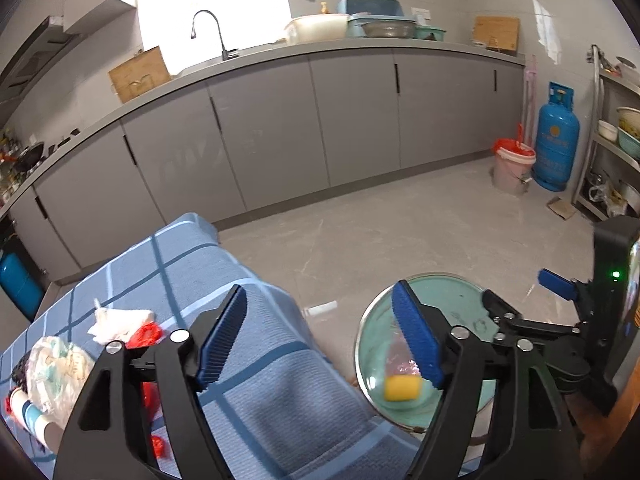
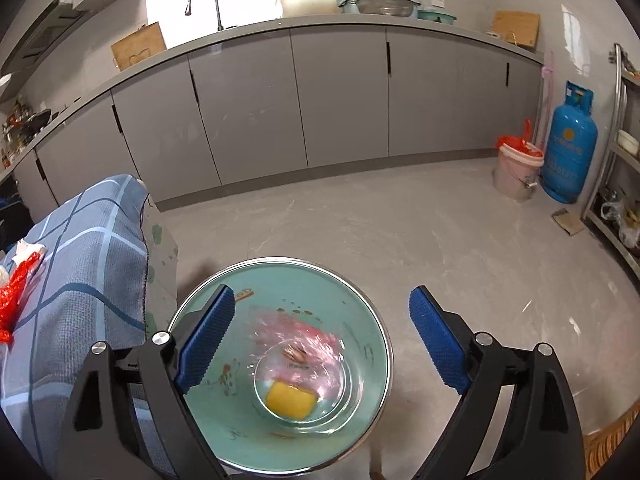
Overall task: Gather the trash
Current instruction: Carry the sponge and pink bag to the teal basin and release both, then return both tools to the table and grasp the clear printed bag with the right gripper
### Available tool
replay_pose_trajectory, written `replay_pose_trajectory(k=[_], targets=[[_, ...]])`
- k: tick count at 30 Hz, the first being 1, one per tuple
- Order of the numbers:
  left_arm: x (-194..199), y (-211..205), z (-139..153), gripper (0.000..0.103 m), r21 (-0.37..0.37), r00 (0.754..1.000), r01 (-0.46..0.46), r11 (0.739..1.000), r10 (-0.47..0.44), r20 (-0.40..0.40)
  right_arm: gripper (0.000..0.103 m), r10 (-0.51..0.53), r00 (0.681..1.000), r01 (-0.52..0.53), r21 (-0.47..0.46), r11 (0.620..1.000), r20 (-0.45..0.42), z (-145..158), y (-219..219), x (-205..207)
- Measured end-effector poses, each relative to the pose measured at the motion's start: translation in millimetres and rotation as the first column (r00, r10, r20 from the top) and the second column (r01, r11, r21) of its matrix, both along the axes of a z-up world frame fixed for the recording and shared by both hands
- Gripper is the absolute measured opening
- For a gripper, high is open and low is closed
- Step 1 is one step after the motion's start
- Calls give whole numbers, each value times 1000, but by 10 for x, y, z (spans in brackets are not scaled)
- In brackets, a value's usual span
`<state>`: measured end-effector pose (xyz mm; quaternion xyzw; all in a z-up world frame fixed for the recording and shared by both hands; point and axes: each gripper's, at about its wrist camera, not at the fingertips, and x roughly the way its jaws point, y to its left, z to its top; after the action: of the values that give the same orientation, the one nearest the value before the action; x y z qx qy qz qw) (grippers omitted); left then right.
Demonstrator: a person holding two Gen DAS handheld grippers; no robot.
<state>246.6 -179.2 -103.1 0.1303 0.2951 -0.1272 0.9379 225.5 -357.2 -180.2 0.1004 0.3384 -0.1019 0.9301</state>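
Evidently, both grippers, left gripper [image 1: 320, 340] and right gripper [image 2: 322, 340], stood wide open and empty; the light, soft crumpled tissue [image 1: 118, 320] lay left of the left gripper, best pinched at its bunched middle.

Bright daylight pours through the window [image 1: 212, 4] above the tap [image 1: 210, 32]. Grey cabinets [image 1: 280, 128] run along the wall under a grey countertop [image 2: 360, 20]; pale marbled floor [image 2: 360, 220], blue gas cylinder [image 2: 572, 144] standing in the corner.
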Motion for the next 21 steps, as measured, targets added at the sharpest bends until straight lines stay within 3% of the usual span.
replay_pose_trajectory(k=[5, 13, 21], targets=[[-68, 142, 73, 86, 7, 999, -39, 999, 39, 1, 93, -8, 1000, 8, 19, 1000, 0, 42, 51, -105], [-330, 437, 271, 88, 5, 997, -76, 997, 75, 27, 95, 15, 1000, -16, 38, 999, 21, 229, 276, -255], [-585, 882, 451, 90, 0, 987, -146, 989, 145, 71, 96, 110, 993, -111, 33, 993, 34, 414, 748, -288]])
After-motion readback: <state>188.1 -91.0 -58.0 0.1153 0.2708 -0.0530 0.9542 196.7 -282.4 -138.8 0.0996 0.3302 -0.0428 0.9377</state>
